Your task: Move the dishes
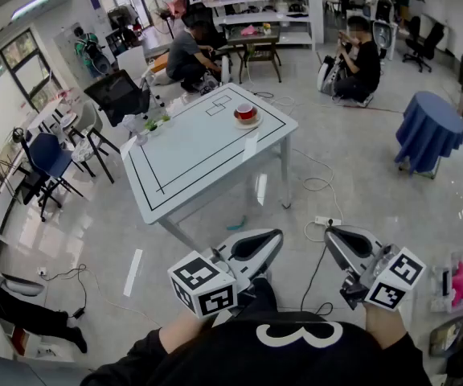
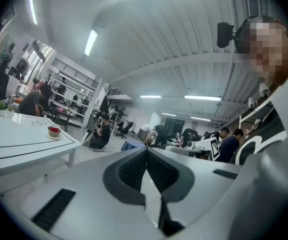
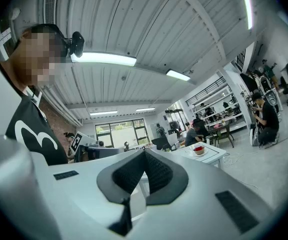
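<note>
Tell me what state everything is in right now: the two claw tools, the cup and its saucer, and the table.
left gripper: jaws together, nothing between them, held short of the table.
right gripper: jaws together, nothing between them, held short of the table.
cup: upright on its saucer, untouched.
saucer: flat on the table, near its far corner.
table: standing level.

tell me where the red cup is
In the head view, the red cup sits on its saucer near the far right corner of the white table.
</note>
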A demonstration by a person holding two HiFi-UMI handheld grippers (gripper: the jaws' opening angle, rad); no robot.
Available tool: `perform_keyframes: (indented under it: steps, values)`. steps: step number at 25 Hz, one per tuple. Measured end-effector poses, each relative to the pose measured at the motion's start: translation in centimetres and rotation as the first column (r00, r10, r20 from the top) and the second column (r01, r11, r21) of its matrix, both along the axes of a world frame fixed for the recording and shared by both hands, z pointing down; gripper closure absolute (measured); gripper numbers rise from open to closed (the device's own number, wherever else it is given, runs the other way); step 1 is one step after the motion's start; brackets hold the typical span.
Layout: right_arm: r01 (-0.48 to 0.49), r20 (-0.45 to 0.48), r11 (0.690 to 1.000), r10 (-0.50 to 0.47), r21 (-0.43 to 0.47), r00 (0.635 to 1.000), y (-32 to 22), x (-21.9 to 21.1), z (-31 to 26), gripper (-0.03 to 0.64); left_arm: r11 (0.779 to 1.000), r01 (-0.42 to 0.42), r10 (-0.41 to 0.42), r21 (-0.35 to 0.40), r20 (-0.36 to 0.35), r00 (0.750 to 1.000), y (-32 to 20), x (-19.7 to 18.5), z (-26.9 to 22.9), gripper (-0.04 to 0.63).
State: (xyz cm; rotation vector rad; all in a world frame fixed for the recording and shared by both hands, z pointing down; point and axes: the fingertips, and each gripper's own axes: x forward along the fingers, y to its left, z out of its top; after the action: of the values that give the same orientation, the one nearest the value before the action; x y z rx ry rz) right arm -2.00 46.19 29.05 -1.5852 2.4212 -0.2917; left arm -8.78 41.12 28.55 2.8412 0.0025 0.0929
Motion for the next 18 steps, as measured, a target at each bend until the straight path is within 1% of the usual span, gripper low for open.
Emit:
perform_keyframes:
  steps: [5,9,11,14,18]
  values:
    - [-0.011,-0.011,1.000,0.012,0.009,1.000,-0.2,-0.1,-1.4,0.611,1.000,0.000,0.000,0.012,0.000,1.000,-0.2,-0.4,-1.3,0.592]
    - [-0.011,-0.028,1.000,0.011,0.019,1.000,-0.3,0.3,-2.2,0.611,0.999,0.012,-0.011,0.039,-0.017,1.000,-0.6,-0.5,-2.2,0.592]
    - [0.001,-0.020,1.000,0.000,0.010,1.000,-0.5,0.2,-2.3,0.609,0.999,0.020,-0.019,0.048,-0.026,0.999,-0.8,-0.6,-2.4,0.592]
    - [-0.004,0.016,1.000,0.004,0.000,1.000,-1.1,0.6,-2.0,0.607,0.998,0.033,-0.031,0.047,-0.026,0.999,-1.4,-0.9,-2.2,0.592]
    - [-0.018,0.017,1.000,0.018,-0.005,1.000,-2.5,1.2,-1.6,0.606,0.998,0.055,-0.054,0.029,-0.022,0.998,-3.1,-0.9,-1.6,0.592]
